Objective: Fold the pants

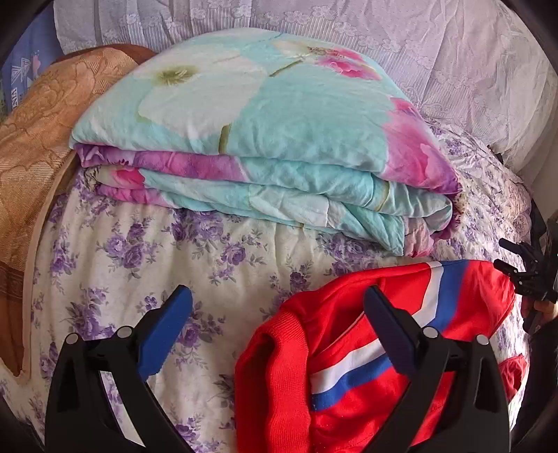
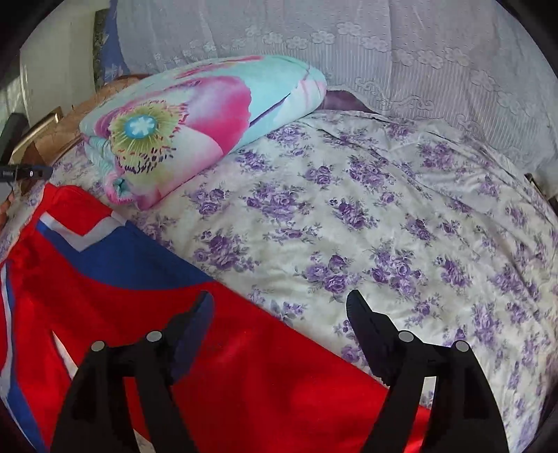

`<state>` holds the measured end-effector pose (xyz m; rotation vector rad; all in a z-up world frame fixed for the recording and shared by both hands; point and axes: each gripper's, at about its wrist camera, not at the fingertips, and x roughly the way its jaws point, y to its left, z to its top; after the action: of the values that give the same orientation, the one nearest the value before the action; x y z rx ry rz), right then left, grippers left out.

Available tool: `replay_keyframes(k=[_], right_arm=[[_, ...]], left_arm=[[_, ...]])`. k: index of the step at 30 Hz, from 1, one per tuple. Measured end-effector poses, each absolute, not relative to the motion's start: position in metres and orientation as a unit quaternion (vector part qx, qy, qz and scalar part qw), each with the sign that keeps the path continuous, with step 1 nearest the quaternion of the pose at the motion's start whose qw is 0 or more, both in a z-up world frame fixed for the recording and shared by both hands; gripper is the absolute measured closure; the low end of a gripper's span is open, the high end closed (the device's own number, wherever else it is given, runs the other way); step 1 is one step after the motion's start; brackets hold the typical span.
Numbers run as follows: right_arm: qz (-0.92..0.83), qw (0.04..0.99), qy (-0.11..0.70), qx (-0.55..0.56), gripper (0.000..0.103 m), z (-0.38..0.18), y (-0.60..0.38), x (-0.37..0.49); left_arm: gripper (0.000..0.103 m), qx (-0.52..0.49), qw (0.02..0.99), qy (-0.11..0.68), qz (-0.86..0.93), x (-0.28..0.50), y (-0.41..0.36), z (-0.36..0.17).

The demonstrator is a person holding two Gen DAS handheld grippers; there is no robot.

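Red pants (image 1: pixel 279 383) with blue and white stripes lie bunched on the flowered bedsheet (image 1: pixel 122 261), low and right in the left wrist view. My left gripper (image 1: pixel 278 296) is open above their left edge, its right finger (image 1: pixel 387 324) over the red cloth and its left finger over bare sheet. In the right wrist view the pants (image 2: pixel 244 366) spread across the lower left. My right gripper (image 2: pixel 279 299) stands open over their right edge, with nothing pinched. Each gripper shows at the other view's margin: the right one (image 1: pixel 523 271) and the left one (image 2: pixel 28 172).
A folded turquoise quilt (image 1: pixel 261 122) with pink flowers lies just behind the pants, also in the right wrist view (image 2: pixel 195 132). A tan blanket (image 1: pixel 35 146) sits at the left. White lace fabric (image 1: pixel 383 31) covers the back. Flowered sheet (image 2: pixel 383 226) stretches to the right.
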<state>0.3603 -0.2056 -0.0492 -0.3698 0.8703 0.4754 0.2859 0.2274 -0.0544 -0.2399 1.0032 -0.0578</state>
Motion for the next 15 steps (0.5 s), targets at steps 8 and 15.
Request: replay_keyframes(k=[8,15], right_arm=[[0.243,0.850,0.421,-0.202,0.025,-0.072,-0.212,0.360],[0.241,0.814,0.465,-0.251,0.026,-0.103,-0.202,0.374]], left_arm=[[0.007,-0.113,0.839,0.520,-0.116,0.303,0.202,-0.091],[0.007,-0.033,0.837,0.522,-0.161,0.286,0.173,-0.099]])
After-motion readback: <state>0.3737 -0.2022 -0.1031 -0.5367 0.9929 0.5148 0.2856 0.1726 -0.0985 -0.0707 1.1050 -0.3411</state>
